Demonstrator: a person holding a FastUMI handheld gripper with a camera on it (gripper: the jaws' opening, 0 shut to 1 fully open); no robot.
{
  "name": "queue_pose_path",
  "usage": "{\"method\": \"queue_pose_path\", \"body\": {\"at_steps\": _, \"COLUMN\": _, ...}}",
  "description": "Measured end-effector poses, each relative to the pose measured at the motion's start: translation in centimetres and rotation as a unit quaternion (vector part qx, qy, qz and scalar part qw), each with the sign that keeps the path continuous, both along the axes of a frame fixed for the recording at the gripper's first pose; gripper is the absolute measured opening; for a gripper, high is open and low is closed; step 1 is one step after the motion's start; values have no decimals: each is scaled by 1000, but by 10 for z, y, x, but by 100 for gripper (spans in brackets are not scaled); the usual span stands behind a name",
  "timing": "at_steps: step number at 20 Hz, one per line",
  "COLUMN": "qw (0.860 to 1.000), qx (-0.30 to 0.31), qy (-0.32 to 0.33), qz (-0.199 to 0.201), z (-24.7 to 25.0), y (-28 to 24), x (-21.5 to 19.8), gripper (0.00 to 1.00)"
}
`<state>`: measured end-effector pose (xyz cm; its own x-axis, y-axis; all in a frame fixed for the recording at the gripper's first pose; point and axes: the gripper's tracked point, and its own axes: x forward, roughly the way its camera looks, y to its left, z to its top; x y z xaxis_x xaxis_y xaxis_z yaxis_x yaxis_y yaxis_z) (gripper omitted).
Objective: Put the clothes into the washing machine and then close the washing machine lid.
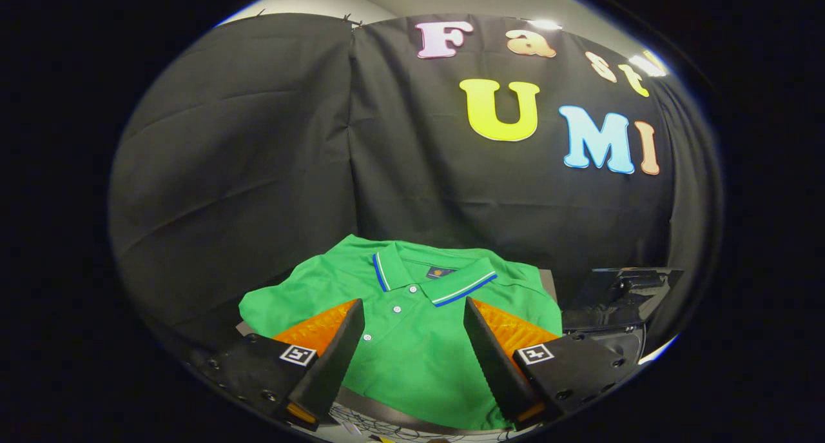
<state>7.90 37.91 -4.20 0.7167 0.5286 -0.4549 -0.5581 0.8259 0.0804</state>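
Note:
A green polo shirt (412, 330) with a blue-and-white striped collar lies folded flat on a low surface, collar toward the wall. My gripper (412, 311) hovers over its button placket, open wide, one finger on each side of the shirt's middle. Neither finger presses on the cloth. To the right of the shirt, beyond my right finger (493, 346), stands the washing machine (612, 301), a dark glossy body with its lid raised.
The black cloth wall (258, 172) hangs close behind the shirt. A grey edge of the supporting surface (387, 414) shows beneath the shirt's hem, with some cables under it.

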Motion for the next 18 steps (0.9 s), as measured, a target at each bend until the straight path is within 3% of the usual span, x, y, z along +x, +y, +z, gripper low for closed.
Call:
{"method": "queue_pose_path", "body": {"at_steps": 5, "qw": 999, "qx": -25, "qy": 41, "qz": 13, "z": -24, "y": 32, "x": 7, "gripper": 97}}
{"method": "queue_pose_path", "body": {"at_steps": 10, "qw": 995, "qx": -81, "qy": 56, "qz": -6, "z": -53, "y": 38, "x": 25, "gripper": 98}}
{"method": "queue_pose_path", "body": {"at_steps": 13, "qw": 992, "qx": -82, "qy": 96, "qz": -11, "z": -76, "y": 44, "x": 27, "gripper": 98}}
{"method": "queue_pose_path", "body": {"at_steps": 18, "qw": 992, "qx": -75, "qy": 103, "qz": -20, "z": -73, "y": 43, "x": 30, "gripper": 97}}
